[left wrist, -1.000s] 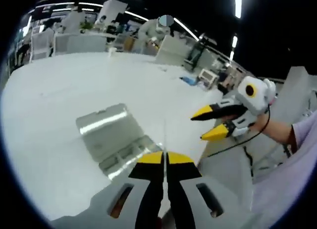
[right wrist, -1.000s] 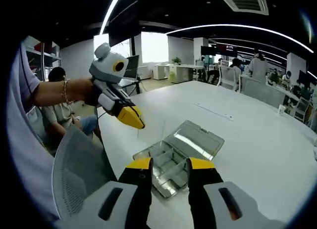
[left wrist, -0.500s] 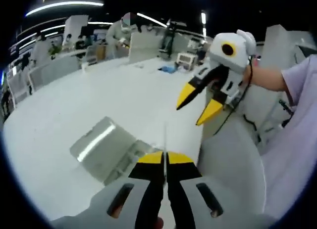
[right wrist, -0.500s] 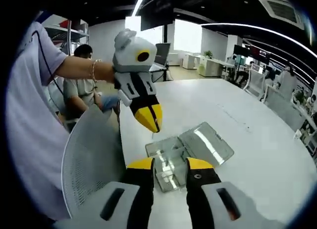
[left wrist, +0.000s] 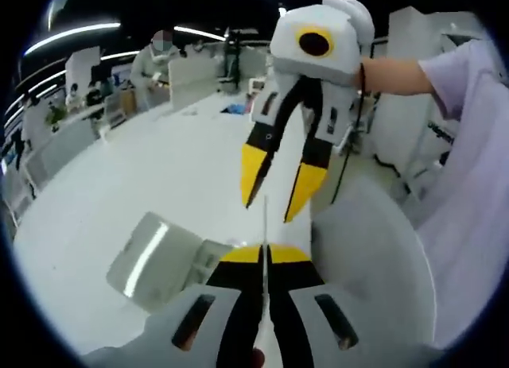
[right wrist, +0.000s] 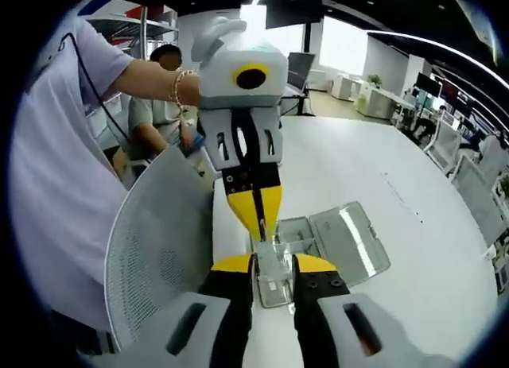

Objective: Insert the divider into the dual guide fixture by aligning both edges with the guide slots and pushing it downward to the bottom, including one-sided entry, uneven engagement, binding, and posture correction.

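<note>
Left gripper view: the left hand-held gripper (left wrist: 264, 255) has its yellow-tipped jaws closed together, pinching a thin clear divider (left wrist: 265, 217) that stands edge-on and rises straight up from the tips. The right hand-held gripper (left wrist: 276, 185) comes in from above, jaws parted, its two tips to either side of the divider's upper end; contact cannot be told. Below and to the left, the fixture (left wrist: 171, 261), a clear hinged box with its lid laid open, lies on the white surface (left wrist: 143, 177). A mesh chair back (left wrist: 374, 265) stands at the right, beside a sleeve (left wrist: 469, 169).

Right gripper view: the right hand-held gripper (right wrist: 272, 264) shows its jaws a little apart, holding nothing that can be made out. The left hand-held gripper (right wrist: 258, 211) points down toward the camera, tips shut on the divider (right wrist: 262, 231), whose thin edge runs down between the right jaws. Behind the tips lies the fixture (right wrist: 318, 245), its compartments and open lid on the surface (right wrist: 374, 169). The chair back (right wrist: 163, 241) is at the left; a seated person (right wrist: 159, 106) is behind it.
</note>
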A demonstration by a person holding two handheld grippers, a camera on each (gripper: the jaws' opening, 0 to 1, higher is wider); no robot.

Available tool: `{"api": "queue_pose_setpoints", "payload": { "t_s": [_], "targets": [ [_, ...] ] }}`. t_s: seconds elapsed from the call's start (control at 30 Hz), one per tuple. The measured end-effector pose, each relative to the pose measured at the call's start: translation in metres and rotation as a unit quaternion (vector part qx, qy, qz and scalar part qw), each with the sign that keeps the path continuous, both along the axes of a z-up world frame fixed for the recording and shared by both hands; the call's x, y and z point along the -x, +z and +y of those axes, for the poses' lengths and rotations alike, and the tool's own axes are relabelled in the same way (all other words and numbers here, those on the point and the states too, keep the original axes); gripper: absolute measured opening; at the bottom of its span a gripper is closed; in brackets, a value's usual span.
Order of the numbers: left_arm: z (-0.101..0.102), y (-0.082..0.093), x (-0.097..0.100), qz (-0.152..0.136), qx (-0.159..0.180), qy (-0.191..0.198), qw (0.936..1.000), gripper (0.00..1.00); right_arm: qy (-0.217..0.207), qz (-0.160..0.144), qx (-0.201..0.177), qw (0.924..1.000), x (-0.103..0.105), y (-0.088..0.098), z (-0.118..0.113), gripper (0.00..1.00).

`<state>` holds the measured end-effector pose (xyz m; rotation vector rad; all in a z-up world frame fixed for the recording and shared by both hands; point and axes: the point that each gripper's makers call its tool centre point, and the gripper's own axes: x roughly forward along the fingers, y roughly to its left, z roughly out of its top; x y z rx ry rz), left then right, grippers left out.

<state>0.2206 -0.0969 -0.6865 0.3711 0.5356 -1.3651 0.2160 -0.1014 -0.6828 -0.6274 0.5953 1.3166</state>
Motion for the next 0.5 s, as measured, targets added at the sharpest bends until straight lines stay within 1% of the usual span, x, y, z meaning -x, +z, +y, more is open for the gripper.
{"api": "queue_pose_setpoints", "payload": {
  "t_s": [0.1,0.23,0.3,0.43,0.5],
  "targets": [
    [-0.0014,0.0010,0.0014,-0.007,-0.008,-0.011,0.9999,0.00,0.012,-0.002,0.009,0.9999,0.0017,-0.0016,0.0031,0.06],
    [-0.0047,0.0046,0.0008,-0.012,-0.006,-0.014,0.9998,0.00,0.021,0.002,0.020,0.9996,0.0030,-0.0055,0.0051,0.06],
    [-0.0053,0.0029,0.0016,-0.019,-0.013,-0.019,0.9996,0.00,0.024,0.000,0.026,0.9994,0.0029,-0.0070,0.0038,0.04],
    [-0.0058,0.0011,0.0042,-0.017,-0.014,-0.024,0.9995,0.00,0.024,0.002,0.028,0.9993,0.0030,-0.0086,0.0019,0.00],
    [-0.0067,-0.0003,0.0043,-0.020,-0.015,-0.025,0.9994,0.00,0.024,0.001,0.030,0.9993,0.0032,-0.0095,0.0014,0.00]
  ]
}}
